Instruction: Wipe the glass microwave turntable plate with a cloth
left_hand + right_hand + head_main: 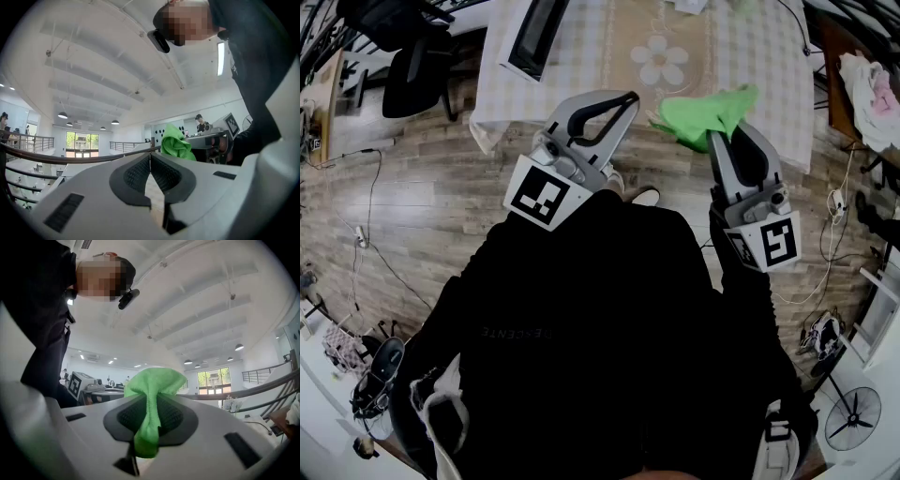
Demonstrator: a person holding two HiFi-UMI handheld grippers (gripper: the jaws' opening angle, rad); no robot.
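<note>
Two grippers, one cloth, one tabletop. The left gripper (623, 101) has its jaws pressed together with nothing between them; in its own view the ribbed pads (138, 171) meet along one seam. The right gripper (731, 133) has its jaws clamped on the green cloth (703, 114), a fold pinched between the pads and the rest bunching out past the tips (a short tail also hangs back behind the pads in the right gripper view (149, 437)). From the left jaws the cloth sits beyond the tips and to their right (174, 143).

Ahead of both jaws lies the checked tabletop (750, 56), its near edge just under the cloth. A dark-fronted box (534, 33), possibly a microwave oven, stands ahead of the left jaws. Both jaws are in open air, wood floor (412, 206) below.
</note>
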